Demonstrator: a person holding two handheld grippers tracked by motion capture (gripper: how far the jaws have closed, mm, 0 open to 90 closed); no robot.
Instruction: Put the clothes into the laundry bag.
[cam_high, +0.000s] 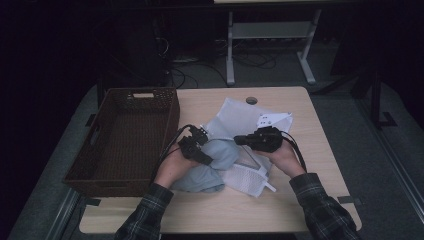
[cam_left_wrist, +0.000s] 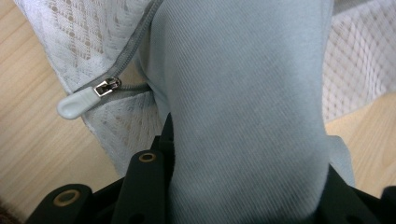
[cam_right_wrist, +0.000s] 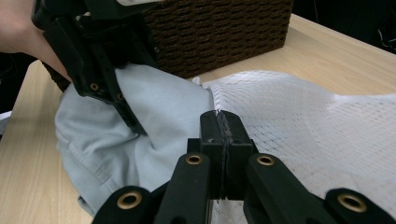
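Your left gripper (cam_high: 200, 148) was clamped on the pale blue garment (cam_high: 207, 167), which lay bunched just right of the wicker basket (cam_high: 125, 140) and ran lengthwise into the mesh bag's (cam_high: 240, 120) zipped opening. Farther from the basket, your right gripper (cam_high: 250, 140) was pinched tight on the bag's edge, so your left hand sat nearer the garment.

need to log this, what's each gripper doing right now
Left gripper: shut on the light blue garment.
Right gripper: shut on the white mesh bag.
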